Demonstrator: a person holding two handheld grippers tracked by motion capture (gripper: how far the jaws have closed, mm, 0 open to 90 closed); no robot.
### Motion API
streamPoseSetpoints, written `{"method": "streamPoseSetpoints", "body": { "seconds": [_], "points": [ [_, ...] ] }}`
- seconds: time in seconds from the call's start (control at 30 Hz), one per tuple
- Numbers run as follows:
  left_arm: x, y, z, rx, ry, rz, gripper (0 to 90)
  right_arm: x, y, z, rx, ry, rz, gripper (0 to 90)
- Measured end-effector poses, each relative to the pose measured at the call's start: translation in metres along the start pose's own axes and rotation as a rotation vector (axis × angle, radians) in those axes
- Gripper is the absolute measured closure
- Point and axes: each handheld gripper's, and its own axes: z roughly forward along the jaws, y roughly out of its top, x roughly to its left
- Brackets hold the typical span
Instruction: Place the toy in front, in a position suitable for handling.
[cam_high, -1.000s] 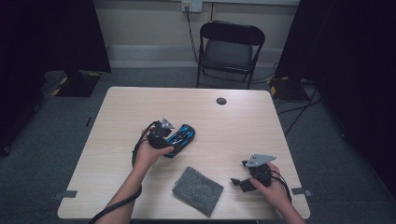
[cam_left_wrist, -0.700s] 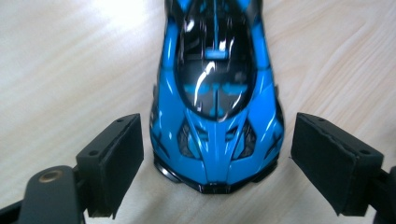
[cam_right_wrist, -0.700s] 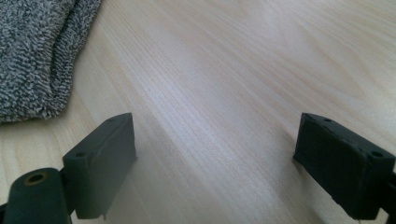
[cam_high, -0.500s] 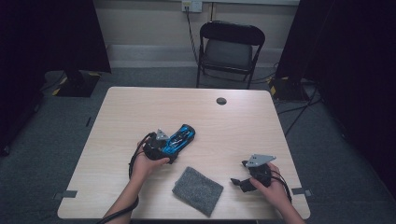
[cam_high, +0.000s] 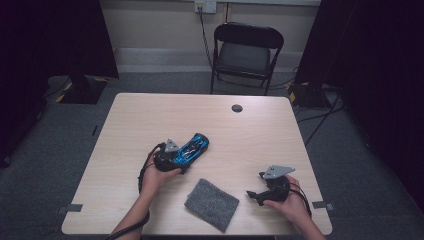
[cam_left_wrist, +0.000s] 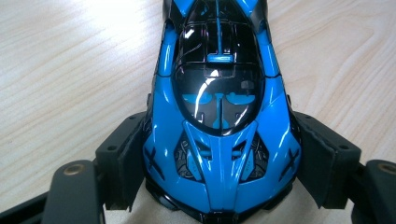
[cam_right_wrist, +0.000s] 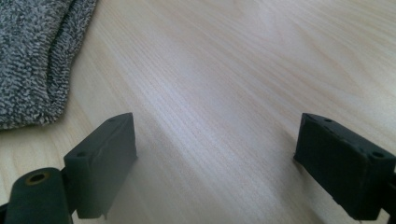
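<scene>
A blue and black toy car (cam_high: 192, 148) is held on the light wooden table (cam_high: 125, 130), left of its centre, by the left gripper (cam_high: 169, 156). In the left gripper view the car (cam_left_wrist: 218, 116) is seen from above, its body clamped at either flank between the 2 black jaws, whose pads are pressed against the blue bodywork. The right gripper (cam_high: 265, 192) is held low near the front right of the table, gripped by the right hand (cam_high: 292, 202); its jaws are spread wide with nothing but bare wood between them. A grey knitted cloth (cam_high: 212, 204) is laid flat near the front edge, between the 2 hands, and its edge (cam_right_wrist: 37, 56) is seen just beside the right gripper's jaw. A black folding chair (cam_high: 246, 55) is placed beyond the far edge.
</scene>
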Motion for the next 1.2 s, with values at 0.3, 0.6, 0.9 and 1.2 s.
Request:
{"method": "streamPoseSetpoints", "body": {
  "seconds": [0.3,0.6,0.9,1.2],
  "points": [
    [0.0,0.0,0.0,-0.001,-0.002,0.001,25.8,0.004,0.002,-0.004,0.003,0.001,0.002,25.5],
    [0.0,0.0,0.0,0.0,0.002,-0.003,25.7,0.022,0.015,-0.01,-0.001,0.047,-0.007,28.6],
    [0.0,0.0,0.0,0.0,0.001,-0.004,25.7,0.033,0.024,-0.014,-0.005,0.084,0.0,32.0],
    [0.0,0.0,0.0,0.0,0.003,-0.002,25.6,0.057,0.039,-0.016,-0.059,0.146,-0.016,33.1]
  ]
}}
